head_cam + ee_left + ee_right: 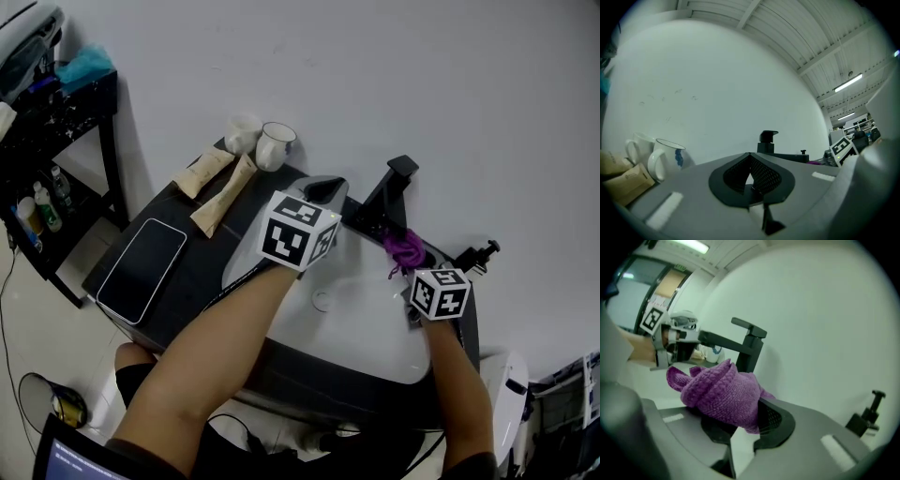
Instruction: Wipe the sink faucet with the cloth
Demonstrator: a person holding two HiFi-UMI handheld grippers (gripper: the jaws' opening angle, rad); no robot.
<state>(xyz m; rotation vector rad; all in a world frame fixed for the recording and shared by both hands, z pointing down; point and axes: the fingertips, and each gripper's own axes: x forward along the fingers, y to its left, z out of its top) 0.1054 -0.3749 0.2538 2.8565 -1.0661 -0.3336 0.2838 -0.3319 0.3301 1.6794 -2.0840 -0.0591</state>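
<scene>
In the head view both forearms are stretched forward from the lower edge, over the white sink (pixel 375 323) that is set in a dark counter (pixel 192 230). The left forearm (pixel 211 352) is laid diagonally from the lower left up toward the middle. The left gripper (pixel 750 156) is held out above the back rim of the sink, just to the left of the black faucet (pixel 386 195). In the left gripper view its jaws are seen brought together at the tips, with only a thin slit of light below them, and nothing is held between them.

The right forearm (pixel 461 384) is raised almost straight up along the right side of the sink. The right gripper (pixel 412 270) is pointed at the foot of the faucet. Its jaws are closed on the purple cloth (pixel 722 392), which is bunched into thick folds and covers the jaw tips. The cloth is kept close in front of the faucet column; whether it touches the metal cannot be decided. A small black knob (pixel 876 397) is seen farther right at the wall.

On the counter, left of the sink, two white mugs (pixel 259 141) are placed at the wall, two beige tubes (pixel 214 183) lie beside them, and a flat dark phone (pixel 142 270) lies nearer the front edge.
</scene>
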